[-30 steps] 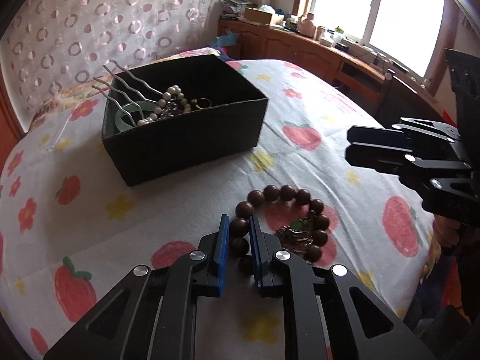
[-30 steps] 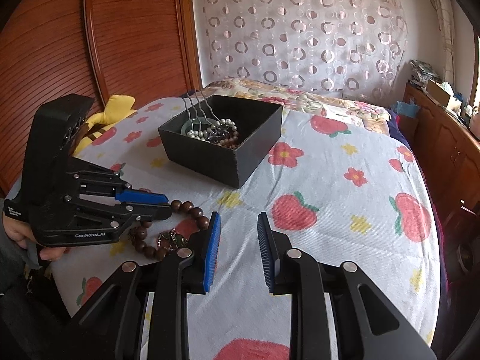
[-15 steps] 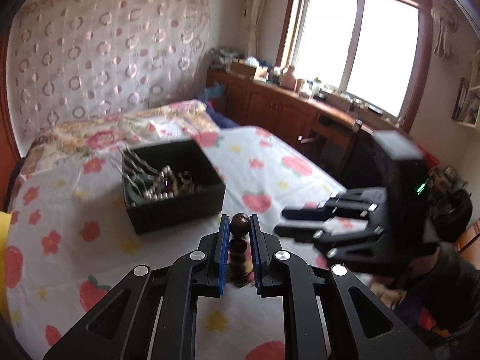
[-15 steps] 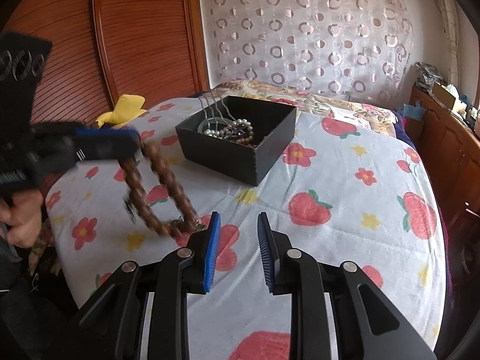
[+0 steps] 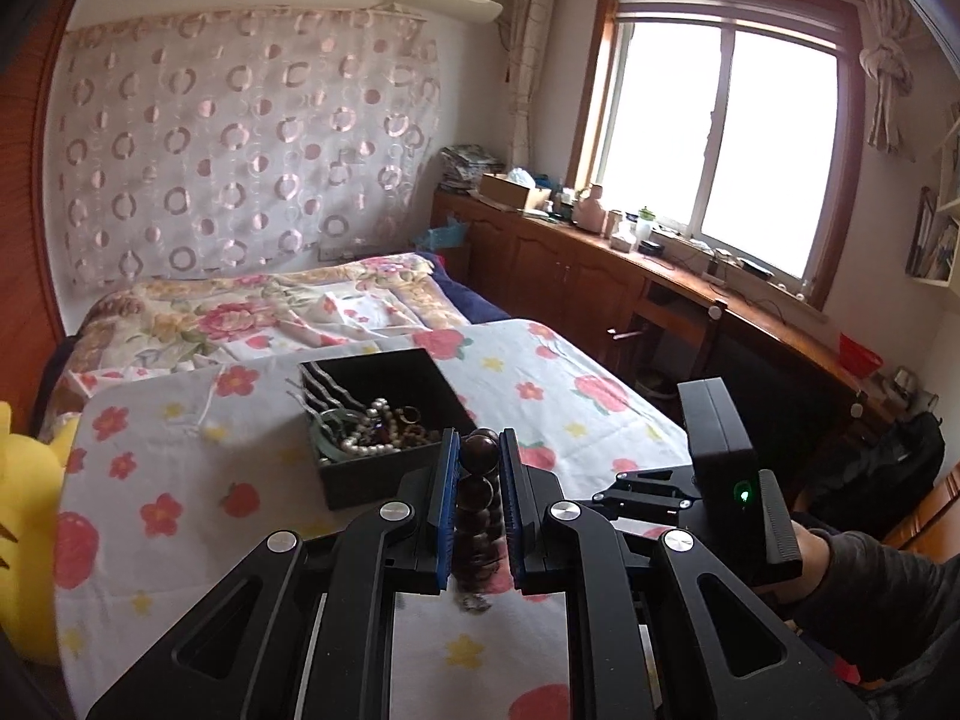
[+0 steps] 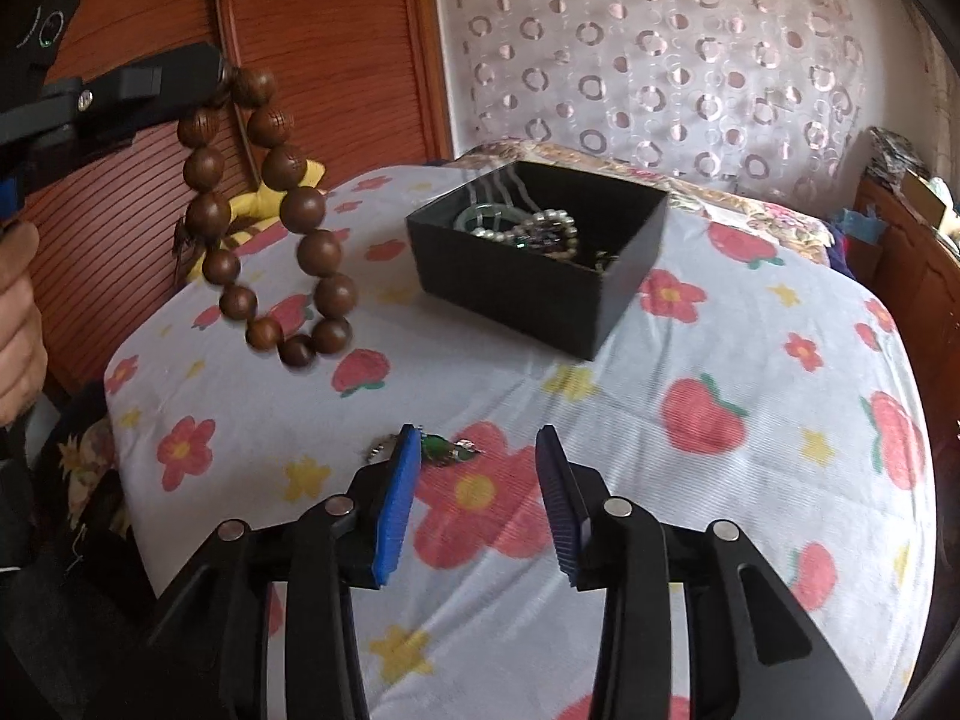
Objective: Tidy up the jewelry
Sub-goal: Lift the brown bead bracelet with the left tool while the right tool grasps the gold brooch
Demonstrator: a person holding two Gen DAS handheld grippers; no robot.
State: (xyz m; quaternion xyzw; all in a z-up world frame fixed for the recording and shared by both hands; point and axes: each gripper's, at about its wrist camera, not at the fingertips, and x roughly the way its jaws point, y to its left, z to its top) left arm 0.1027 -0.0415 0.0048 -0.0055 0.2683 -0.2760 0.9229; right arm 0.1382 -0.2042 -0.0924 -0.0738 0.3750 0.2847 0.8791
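Observation:
My left gripper (image 5: 477, 450) is shut on a brown wooden bead bracelet (image 5: 477, 498), which hangs from its blue pads high above the bed. In the right wrist view the bracelet (image 6: 270, 216) dangles from the left gripper (image 6: 219, 75) at upper left. A black open box (image 6: 540, 276) on the bed holds a pearl bracelet, a green bangle and metal hair forks; it also shows in the left wrist view (image 5: 384, 420). My right gripper (image 6: 477, 462) is open and empty, low over the sheet. A small green and silver trinket (image 6: 447, 449) lies just beyond its left finger.
The bed has a white sheet (image 6: 750, 480) with strawberry and flower prints. A yellow plush toy (image 5: 24, 504) lies at the bed's left edge. A wooden wardrobe (image 6: 330, 60) stands on the left, and wooden cabinets (image 5: 570, 276) run under the window.
My left gripper has lifted the bead bracelet off the sheet and raised it well above the bed. The green trinket stayed on the sheet. The right gripper stayed open and low.

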